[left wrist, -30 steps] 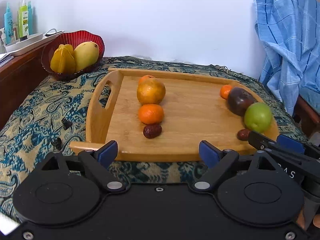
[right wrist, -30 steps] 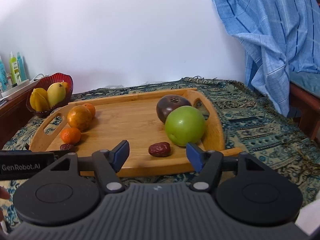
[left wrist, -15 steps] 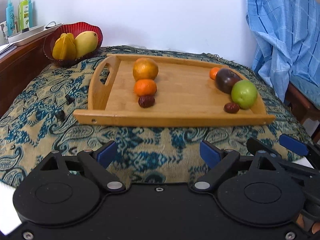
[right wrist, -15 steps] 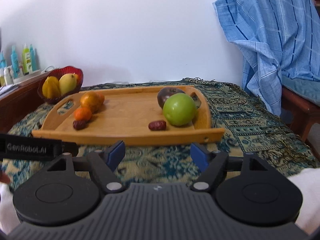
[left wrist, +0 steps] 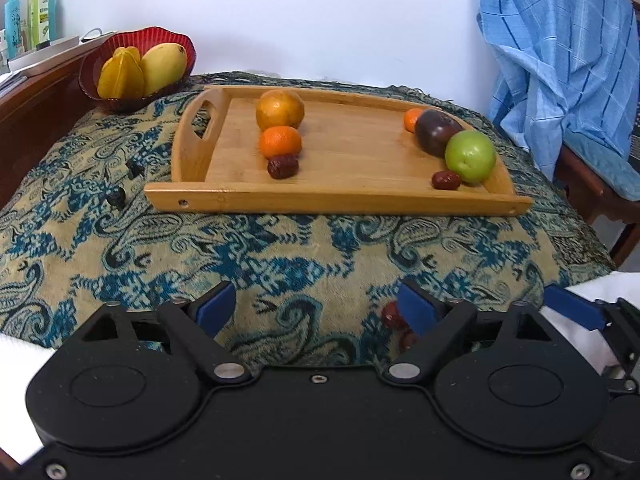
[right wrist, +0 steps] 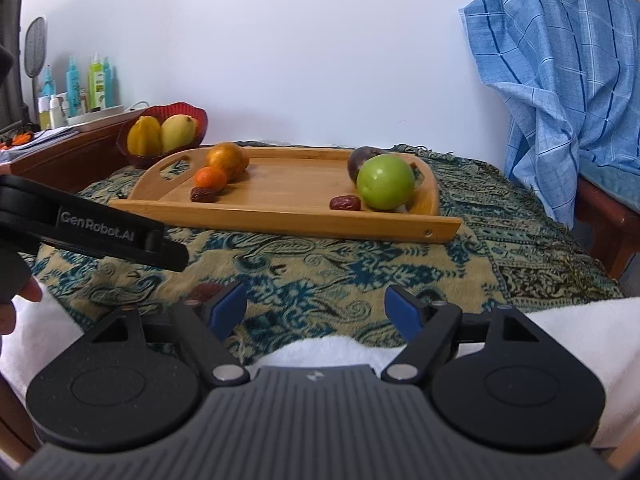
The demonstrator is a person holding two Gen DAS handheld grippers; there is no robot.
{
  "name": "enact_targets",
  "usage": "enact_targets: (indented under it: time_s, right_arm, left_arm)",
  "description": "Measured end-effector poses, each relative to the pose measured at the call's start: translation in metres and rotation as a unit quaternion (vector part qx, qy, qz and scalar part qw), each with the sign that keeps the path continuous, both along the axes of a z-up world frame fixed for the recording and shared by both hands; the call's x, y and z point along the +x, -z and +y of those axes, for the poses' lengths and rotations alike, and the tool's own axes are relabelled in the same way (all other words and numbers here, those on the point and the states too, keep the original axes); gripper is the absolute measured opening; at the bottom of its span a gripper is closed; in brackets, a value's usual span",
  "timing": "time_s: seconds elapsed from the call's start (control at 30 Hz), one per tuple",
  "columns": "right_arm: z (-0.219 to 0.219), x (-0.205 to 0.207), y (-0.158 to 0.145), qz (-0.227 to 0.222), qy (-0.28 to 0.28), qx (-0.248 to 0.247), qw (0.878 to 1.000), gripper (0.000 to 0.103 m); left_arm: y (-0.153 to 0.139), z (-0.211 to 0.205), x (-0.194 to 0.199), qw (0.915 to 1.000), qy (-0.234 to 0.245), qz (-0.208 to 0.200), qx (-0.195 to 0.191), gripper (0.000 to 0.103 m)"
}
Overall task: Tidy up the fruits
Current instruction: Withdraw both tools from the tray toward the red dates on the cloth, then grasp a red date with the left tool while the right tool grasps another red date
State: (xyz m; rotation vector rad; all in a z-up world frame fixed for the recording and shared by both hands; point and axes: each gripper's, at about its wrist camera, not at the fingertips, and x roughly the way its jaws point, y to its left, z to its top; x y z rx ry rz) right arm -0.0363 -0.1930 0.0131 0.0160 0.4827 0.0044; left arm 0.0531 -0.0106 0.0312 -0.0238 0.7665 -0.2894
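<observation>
A wooden tray sits on the patterned cloth. Its left side holds a large orange, a small orange and a red date. Its right side holds a small orange, a dark purple fruit, a green apple and a date. My left gripper is open and empty, well in front of the tray. My right gripper is open and empty, also back from the tray.
A red bowl with a starfruit and a mango stands at the back left. A small red fruit lies on the cloth by my left gripper's right finger. A blue cloth hangs over a chair on the right. Bottles stand far left.
Both grippers have drawn back from the tray toward the near edge of the cloth. The tray and its fruits have not moved. Both stay open.
</observation>
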Motion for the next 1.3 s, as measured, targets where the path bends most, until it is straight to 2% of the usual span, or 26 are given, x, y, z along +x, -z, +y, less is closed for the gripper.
enact_targets:
  time_s: [0.13, 0.23, 0.33, 0.5, 0.6, 0.7, 0.9, 1.07, 1.1, 1.13, 1.3]
  right_arm:
    - [0.005, -0.005, 0.001, 0.003, -0.027, 0.005, 1.000, 0.086]
    - [0.010, -0.006, 0.003, 0.012, -0.054, 0.014, 0.998, 0.084]
    - [0.017, -0.006, 0.004, 0.015, -0.074, 0.011, 0.997, 0.072]
    - [0.025, 0.000, 0.007, 0.029, -0.101, 0.021, 0.994, 0.052]
    - [0.032, 0.004, 0.010, 0.032, -0.108, 0.021, 0.993, 0.043]
    - [0.038, 0.008, 0.013, 0.038, -0.110, 0.019, 0.993, 0.036]
    - [0.040, 0.011, 0.014, 0.041, -0.105, 0.025, 0.993, 0.030]
    - [0.038, 0.009, 0.012, 0.032, -0.095, 0.027, 0.995, 0.028]
    - [0.038, 0.008, 0.012, 0.030, -0.092, 0.027, 0.995, 0.020]
    - [0.036, 0.008, 0.011, 0.029, -0.088, 0.028, 0.995, 0.017]
    - [0.027, 0.008, 0.009, 0.028, -0.060, 0.034, 0.997, 0.017]
  left_arm:
    - [-0.001, -0.002, -0.005, 0.9998, 0.015, 0.012, -0.009, 0.047]
    - [-0.002, -0.007, -0.008, 0.9990, 0.036, 0.022, -0.016, 0.037]
    - [-0.003, -0.016, -0.009, 0.9978, 0.057, 0.026, -0.019, 0.030]
    - [-0.002, -0.027, -0.005, 0.9962, 0.071, 0.041, -0.028, 0.024]
    - [-0.001, -0.031, 0.001, 0.9953, 0.073, 0.051, -0.039, 0.024]
    - [0.001, -0.035, 0.005, 0.9953, 0.072, 0.056, -0.032, 0.024]
    - [0.003, -0.036, 0.010, 0.9957, 0.063, 0.059, -0.034, 0.020]
    - [-0.004, -0.028, 0.010, 0.9980, 0.044, 0.036, -0.028, 0.020]
    - [-0.006, -0.026, 0.010, 0.9984, 0.040, 0.032, -0.026, 0.019]
    - [-0.007, -0.023, 0.010, 0.9987, 0.037, 0.028, -0.023, 0.017]
    - [-0.006, -0.014, 0.008, 0.9992, 0.030, 0.025, -0.011, 0.013]
